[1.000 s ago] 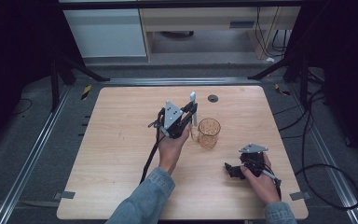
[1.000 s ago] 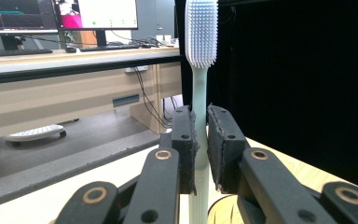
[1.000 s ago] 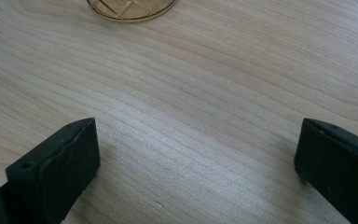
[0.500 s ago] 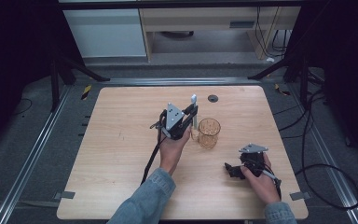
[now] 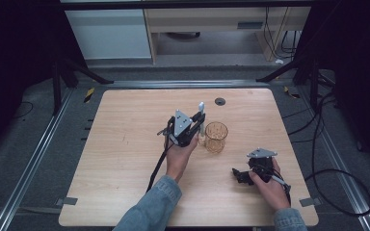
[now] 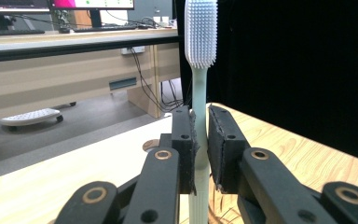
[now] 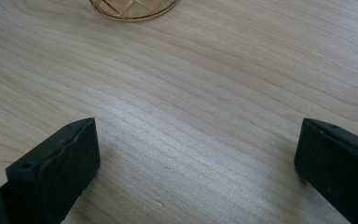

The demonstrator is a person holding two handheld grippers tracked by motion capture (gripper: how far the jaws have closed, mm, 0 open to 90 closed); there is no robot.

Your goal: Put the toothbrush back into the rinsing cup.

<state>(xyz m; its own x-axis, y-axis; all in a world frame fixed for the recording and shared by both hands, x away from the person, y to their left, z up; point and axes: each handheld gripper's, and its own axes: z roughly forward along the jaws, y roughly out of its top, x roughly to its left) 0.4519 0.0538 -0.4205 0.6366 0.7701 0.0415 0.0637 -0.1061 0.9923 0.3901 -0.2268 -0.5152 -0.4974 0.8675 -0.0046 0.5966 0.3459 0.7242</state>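
Note:
My left gripper [image 5: 198,126] is shut on a pale grey-green toothbrush [image 6: 200,93], held upright with its bristled head [image 5: 201,106] on top. In the left gripper view the two pads [image 6: 189,149] press on the handle from both sides. An amber glass cup [image 5: 216,137] with a cut pattern stands on the table just right of that gripper. My right gripper [image 5: 237,174] rests low near the table's front right, open, with bare wood between its jaws. The cup's base [image 7: 133,9] shows at the top of the right gripper view.
The wooden table [image 5: 125,144] has a small dark round grommet [image 5: 220,101] near its far edge. A black cable [image 5: 156,166] trails from the left gripper along the forearm. Beyond the table stand a white cabinet [image 5: 106,33] and a desk.

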